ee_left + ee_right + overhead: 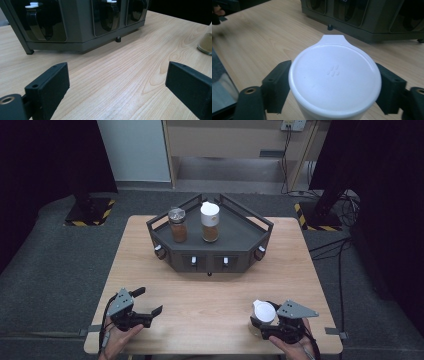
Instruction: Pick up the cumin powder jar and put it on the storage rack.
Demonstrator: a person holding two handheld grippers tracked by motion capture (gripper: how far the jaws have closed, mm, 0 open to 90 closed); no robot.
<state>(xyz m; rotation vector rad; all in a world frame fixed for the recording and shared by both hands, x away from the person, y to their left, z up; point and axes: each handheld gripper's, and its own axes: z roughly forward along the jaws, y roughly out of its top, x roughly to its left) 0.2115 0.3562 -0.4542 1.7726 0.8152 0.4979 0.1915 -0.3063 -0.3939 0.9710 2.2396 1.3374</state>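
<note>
Two claws work at the near edge of the wooden bench [210, 300], one in each of the person's hands. The right claw [264, 322] sits at the near right corner, and its black jaws press against the two sides of a white-lidded jar [263, 312] that stands upright on the bench; in the right gripper view the round white lid [335, 83] with its small pour tab fills the space between the pads, each pad lying flat against the jar just under the lid's rim. The left claw [150, 302] rests low over the near left corner with its jaws spread wide and nothing between them; in the left gripper view I see bare wood grain between the two pads, and the base of the brown-filled jar [205, 44] shows at the far right edge, well apart from that claw. Farther back, in the middle of the bench, stands a dark angular rack [235, 237] with dispenser slots along its front. On its top tray stand two more spice jars side by side: a clear-lidded jar [177, 225] on the left and a taller white-capped jar [210, 222] on the right, both holding brown powder.
</note>
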